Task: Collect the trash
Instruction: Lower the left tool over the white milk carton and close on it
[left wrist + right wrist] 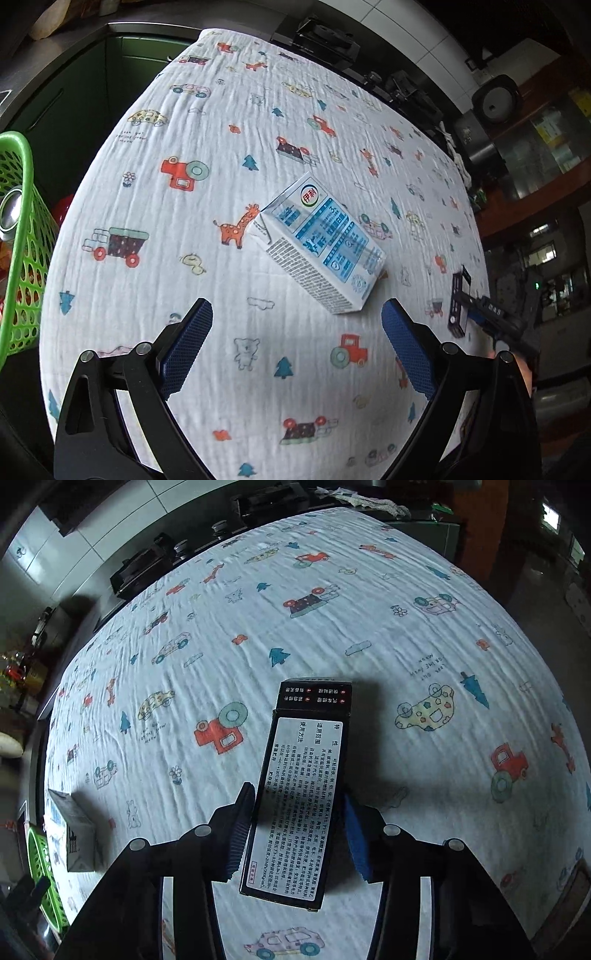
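Observation:
A white and blue milk carton (317,243) lies on its side on the table's patterned cloth (221,147). My left gripper (297,314) is open and empty, just short of the carton. My right gripper (295,797) is shut on a long black box (301,794) with a white printed label and holds it above the cloth. That box and the right gripper show at the right edge of the left wrist view (460,302). The milk carton shows at the far left of the right wrist view (74,834).
A green plastic basket (18,236) with trash in it stands off the table's left edge; it also shows in the right wrist view (40,878). Dark equipment (325,37) lines the table's far edge. A counter and shelves stand beyond.

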The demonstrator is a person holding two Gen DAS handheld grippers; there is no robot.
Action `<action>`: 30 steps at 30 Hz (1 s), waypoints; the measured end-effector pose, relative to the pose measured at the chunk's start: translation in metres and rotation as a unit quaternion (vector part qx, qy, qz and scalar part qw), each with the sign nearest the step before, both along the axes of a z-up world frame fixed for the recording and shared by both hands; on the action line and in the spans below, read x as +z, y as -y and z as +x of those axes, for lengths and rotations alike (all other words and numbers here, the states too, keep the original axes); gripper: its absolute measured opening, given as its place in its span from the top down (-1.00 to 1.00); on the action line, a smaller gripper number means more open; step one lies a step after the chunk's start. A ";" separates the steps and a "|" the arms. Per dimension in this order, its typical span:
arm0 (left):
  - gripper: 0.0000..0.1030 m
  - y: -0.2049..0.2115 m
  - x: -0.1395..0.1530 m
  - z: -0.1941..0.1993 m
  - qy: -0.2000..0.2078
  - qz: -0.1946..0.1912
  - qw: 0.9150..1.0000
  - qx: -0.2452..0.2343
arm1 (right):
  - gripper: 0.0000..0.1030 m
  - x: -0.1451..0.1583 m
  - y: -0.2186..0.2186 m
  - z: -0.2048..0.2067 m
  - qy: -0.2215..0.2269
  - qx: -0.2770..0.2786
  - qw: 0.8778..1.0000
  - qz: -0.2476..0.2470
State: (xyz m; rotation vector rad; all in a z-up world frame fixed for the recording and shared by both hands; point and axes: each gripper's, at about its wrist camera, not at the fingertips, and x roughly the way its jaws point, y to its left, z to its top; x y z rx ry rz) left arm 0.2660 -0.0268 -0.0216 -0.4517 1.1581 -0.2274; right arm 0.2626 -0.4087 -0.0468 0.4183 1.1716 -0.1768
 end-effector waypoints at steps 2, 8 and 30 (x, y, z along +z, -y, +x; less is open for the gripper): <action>-0.78 0.010 -0.005 0.009 -0.017 -0.006 0.999 0.027 | 0.11 0.000 -0.003 0.001 0.000 0.017 1.000 -0.005; -0.78 0.032 -0.013 0.027 -0.041 0.011 0.995 0.090 | 0.12 -0.001 -0.014 -0.001 -0.001 0.084 0.996 -0.030; -0.60 0.062 -0.039 0.052 -0.085 0.060 0.981 0.166 | 0.12 0.008 -0.019 -0.027 0.036 0.155 0.987 -0.026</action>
